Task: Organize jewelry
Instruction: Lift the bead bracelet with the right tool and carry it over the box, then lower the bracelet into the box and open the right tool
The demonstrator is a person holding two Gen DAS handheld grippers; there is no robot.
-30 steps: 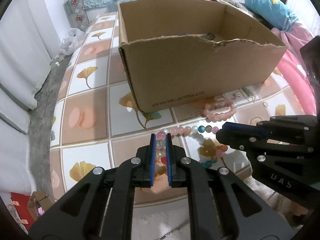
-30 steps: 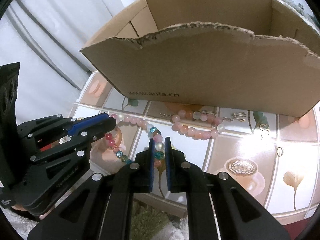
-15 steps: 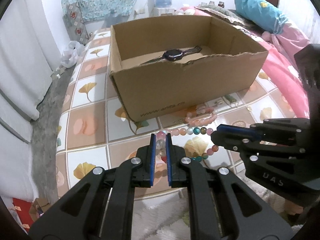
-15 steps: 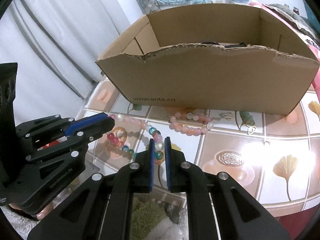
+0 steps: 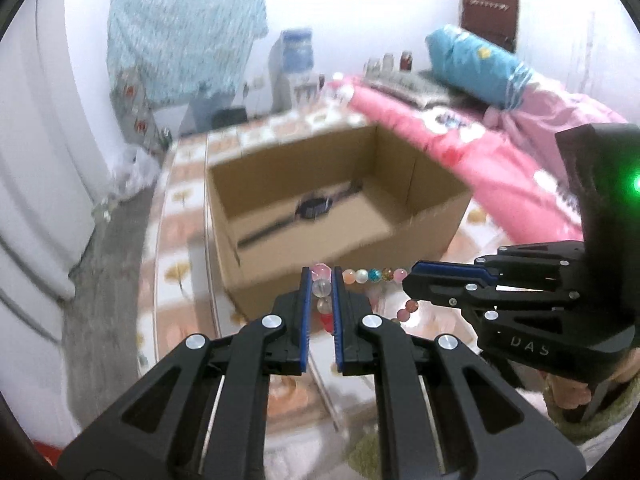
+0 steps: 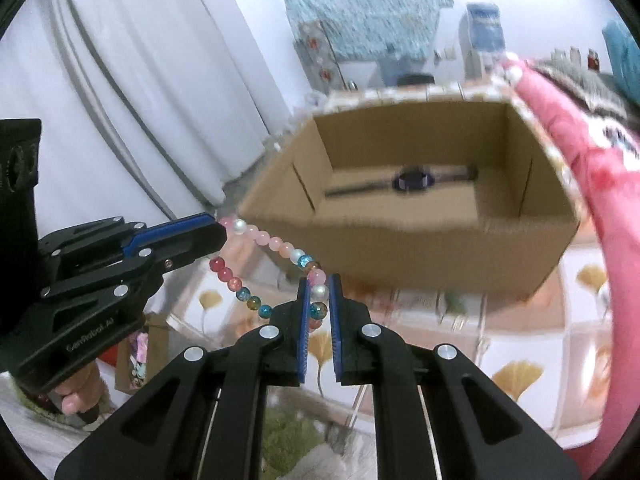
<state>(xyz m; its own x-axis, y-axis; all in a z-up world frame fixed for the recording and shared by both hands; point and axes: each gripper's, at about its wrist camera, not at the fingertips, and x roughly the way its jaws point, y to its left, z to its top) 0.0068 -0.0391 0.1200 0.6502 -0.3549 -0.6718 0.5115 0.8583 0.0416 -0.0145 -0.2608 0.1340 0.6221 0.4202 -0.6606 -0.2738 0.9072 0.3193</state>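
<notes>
Hanging between two tools, the bead necklace [image 5: 362, 276] is off the tabletop [image 6: 520, 344]; left tool [image 5: 320, 280] is clamped on beads at one spot, right tool [image 6: 318, 286] clamped on beads further along the strand, neither w/ any visible gap beyond the beads; the stretch between them runs roughly level, side to side, w/ a slack loop drooping below. Cardboard box [image 6: 420, 248] sits straight ahead of both tools and a bit lower, its open top showing; its long axis lies across the view, roughly parallel to the held strand, so the necklace lines up w/ the opening. Neither hand looks clearly nearer; both seem abt level w/ the near wall. A dark wristwatch [image 6: 412, 180] lies stretched along the box floor near the back, leaving bare cardboard in front. What stands in the way, I'd judge, is the near box wall; the drooping loop could snag its ragged top edge unless carried clear over. Pink bedding [image 5: 500, 168] lies to the right, white curtain [image 6: 140, 80] to the left; both well apart from the strand.
</notes>
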